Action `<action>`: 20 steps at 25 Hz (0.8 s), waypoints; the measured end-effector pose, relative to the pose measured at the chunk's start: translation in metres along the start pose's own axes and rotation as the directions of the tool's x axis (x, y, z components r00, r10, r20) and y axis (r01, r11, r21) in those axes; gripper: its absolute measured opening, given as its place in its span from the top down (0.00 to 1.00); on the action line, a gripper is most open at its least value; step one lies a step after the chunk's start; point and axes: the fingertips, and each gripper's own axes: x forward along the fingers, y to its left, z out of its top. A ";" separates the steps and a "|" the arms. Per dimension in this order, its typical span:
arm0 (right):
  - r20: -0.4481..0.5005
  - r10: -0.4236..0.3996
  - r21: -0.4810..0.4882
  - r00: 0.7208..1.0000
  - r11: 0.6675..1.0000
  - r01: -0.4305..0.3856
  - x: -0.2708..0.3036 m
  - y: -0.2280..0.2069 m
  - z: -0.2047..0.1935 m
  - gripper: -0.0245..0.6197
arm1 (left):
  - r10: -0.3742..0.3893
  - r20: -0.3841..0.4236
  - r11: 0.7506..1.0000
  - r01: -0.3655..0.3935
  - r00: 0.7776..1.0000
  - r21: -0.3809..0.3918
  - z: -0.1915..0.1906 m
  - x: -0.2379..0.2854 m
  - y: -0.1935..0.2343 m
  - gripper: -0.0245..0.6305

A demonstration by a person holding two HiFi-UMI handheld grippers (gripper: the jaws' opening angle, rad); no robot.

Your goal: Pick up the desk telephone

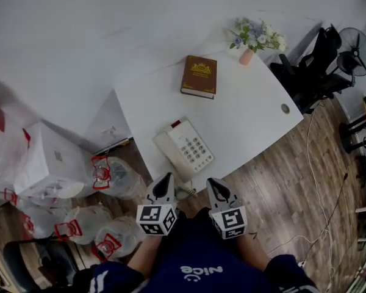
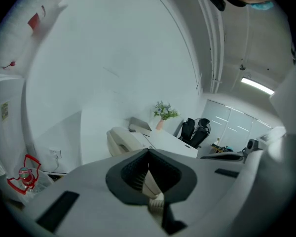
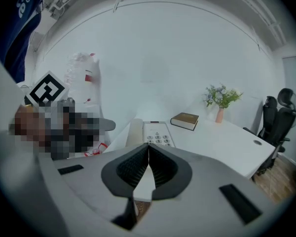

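Note:
A cream desk telephone [image 1: 184, 149] with its handset on the left lies near the front edge of the white desk [image 1: 256, 112]. It shows too in the left gripper view [image 2: 122, 141] and the right gripper view [image 3: 150, 132]. My left gripper [image 1: 165, 180] is just short of the phone's near corner, shut and empty. My right gripper [image 1: 215, 184] is beside it over the desk's front edge, also shut with nothing held. Both point toward the desk.
A brown book [image 1: 199, 75] lies further back on the desk, and a pink vase of flowers [image 1: 254, 39] stands at the far corner. Plastic bags [image 1: 107, 176] and a white box [image 1: 49, 157] crowd the floor at left. Black chairs [image 1: 311, 66] and a fan [image 1: 357, 50] stand at right.

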 end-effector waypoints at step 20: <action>-0.019 0.171 -0.027 0.985 0.985 -0.171 0.054 -0.023 0.021 0.93 | 0.114 -0.017 0.993 -0.114 0.993 -0.040 0.013 0.028 0.016 0.94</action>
